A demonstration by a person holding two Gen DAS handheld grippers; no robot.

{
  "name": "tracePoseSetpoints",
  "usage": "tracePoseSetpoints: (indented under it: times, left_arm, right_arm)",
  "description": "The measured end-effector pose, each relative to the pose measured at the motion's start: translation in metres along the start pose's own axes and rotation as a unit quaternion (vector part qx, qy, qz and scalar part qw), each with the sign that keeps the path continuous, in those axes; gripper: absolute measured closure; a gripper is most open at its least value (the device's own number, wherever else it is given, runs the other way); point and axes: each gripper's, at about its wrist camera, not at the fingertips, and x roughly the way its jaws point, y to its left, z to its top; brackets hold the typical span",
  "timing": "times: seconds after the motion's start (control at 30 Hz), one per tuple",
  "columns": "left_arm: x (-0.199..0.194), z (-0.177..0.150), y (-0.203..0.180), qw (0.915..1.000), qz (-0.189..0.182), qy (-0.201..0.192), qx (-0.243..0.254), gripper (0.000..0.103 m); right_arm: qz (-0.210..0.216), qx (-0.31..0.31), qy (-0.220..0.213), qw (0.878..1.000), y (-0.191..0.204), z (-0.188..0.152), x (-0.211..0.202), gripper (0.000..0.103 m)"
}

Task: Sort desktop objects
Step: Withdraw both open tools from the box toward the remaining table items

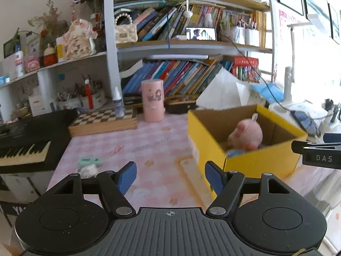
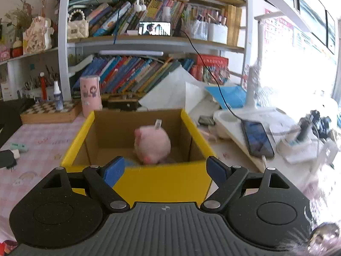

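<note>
A yellow cardboard box (image 1: pixel 213 140) stands open on the pink checked desk (image 1: pixel 149 143); a pink plush toy (image 1: pixel 247 135) lies inside it, next to something blue. In the right wrist view the box (image 2: pixel 162 183) is right in front and the plush (image 2: pixel 152 145) sits in its middle. My left gripper (image 1: pixel 170 176) is open and empty over the desk, left of the box. My right gripper (image 2: pixel 165 169) is open and empty above the box's near wall. A mint green eraser-like item (image 1: pixel 89 161) and a small white object (image 1: pixel 88 169) lie on the desk at left.
A chessboard box (image 1: pixel 102 120) with a spray bottle (image 1: pixel 117 102), a pink cylinder (image 1: pixel 153 100), a black keyboard (image 1: pixel 23 147) at left. Bookshelves behind. Right of the box, a phone (image 2: pixel 256 138) on a white stand with a cable, papers, cluttered items.
</note>
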Motion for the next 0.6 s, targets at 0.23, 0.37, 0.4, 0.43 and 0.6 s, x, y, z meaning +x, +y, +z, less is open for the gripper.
tracePoseSetpoints:
  times: [0.23,0.37,0.4,0.43,0.6]
  left_arm:
    - [-0.018,-0.029,0.024,0.9994,0.010,0.031,-0.013,0.030]
    - [-0.026,-0.046,0.036,0.9975,0.020,0.060,-0.030,0.030]
    - [-0.028,-0.049,0.039,0.9970,0.021,0.066,-0.033,0.030]
    - [-0.030,-0.051,0.043,0.9967,0.021,0.070,-0.035,0.030]
    - [-0.037,-0.064,0.059,0.9946,0.027,0.088,-0.048,0.030]
  right_arm:
    - [0.003,-0.002,0.023,1.000,0.033,-0.033,-0.033,0.020]
    - [0.025,-0.005,0.046,0.999,0.053,-0.050,-0.046,0.020]
    - [0.030,-0.005,0.051,0.998,0.057,-0.053,-0.048,0.020]
    - [0.034,-0.004,0.056,0.998,0.061,-0.055,-0.050,0.020]
    - [0.062,-0.002,0.090,0.994,0.081,-0.064,-0.054,0.020]
